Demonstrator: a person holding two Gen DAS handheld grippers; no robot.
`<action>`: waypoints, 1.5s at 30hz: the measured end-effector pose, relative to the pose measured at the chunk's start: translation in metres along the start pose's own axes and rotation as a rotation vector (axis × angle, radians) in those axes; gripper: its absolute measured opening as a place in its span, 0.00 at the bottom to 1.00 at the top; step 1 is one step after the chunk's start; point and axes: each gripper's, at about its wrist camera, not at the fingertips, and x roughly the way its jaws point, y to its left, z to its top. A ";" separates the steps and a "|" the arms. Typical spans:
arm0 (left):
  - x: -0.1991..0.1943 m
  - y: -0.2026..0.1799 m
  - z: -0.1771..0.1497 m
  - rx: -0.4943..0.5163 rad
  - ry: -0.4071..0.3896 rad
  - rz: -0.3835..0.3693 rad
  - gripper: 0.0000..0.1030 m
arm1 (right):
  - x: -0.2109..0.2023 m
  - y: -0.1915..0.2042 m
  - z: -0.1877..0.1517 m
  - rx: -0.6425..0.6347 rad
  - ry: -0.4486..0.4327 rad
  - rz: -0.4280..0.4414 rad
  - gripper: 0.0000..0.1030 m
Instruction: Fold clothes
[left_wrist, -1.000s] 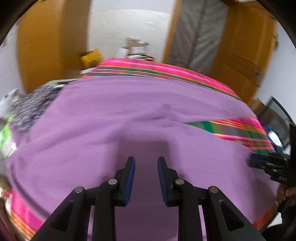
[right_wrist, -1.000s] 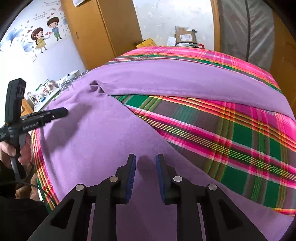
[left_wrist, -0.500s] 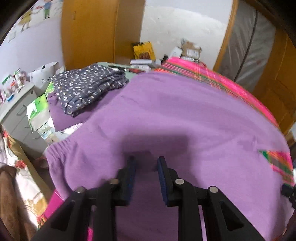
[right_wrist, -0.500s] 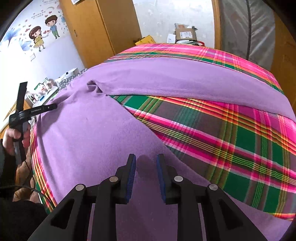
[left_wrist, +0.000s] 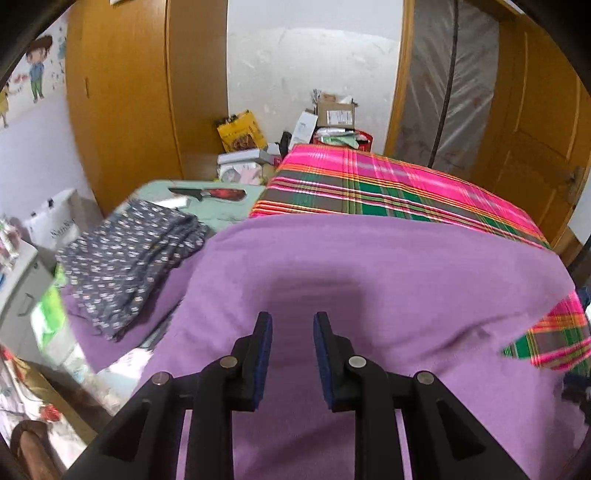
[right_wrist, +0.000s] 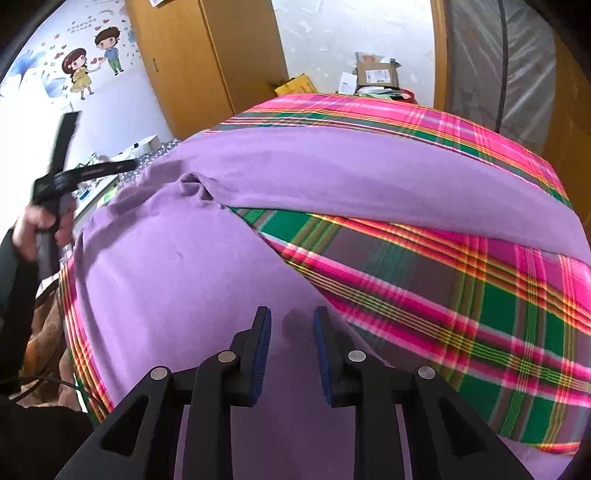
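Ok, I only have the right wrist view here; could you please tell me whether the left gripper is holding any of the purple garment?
Observer: No. In the left wrist view the left gripper is open over the purple garment, with nothing between its fingers.
Operator: Thank you. Is anything lying beside the garment on that side?
Observer: Yes, a folded dark dotted garment lies to its left.
Operator: Anything else worth watching there?
Observer: A knife lies on a pale green surface just beyond the dark garment.
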 end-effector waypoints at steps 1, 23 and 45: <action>0.009 0.002 0.004 -0.008 0.016 -0.002 0.23 | 0.000 0.001 0.001 -0.001 0.000 0.000 0.24; 0.050 -0.005 0.003 0.010 0.030 0.051 0.36 | -0.006 0.005 0.015 -0.004 -0.024 -0.029 0.28; 0.051 -0.006 0.003 0.008 0.033 0.088 0.45 | -0.023 0.016 0.041 -0.053 -0.076 -0.141 0.37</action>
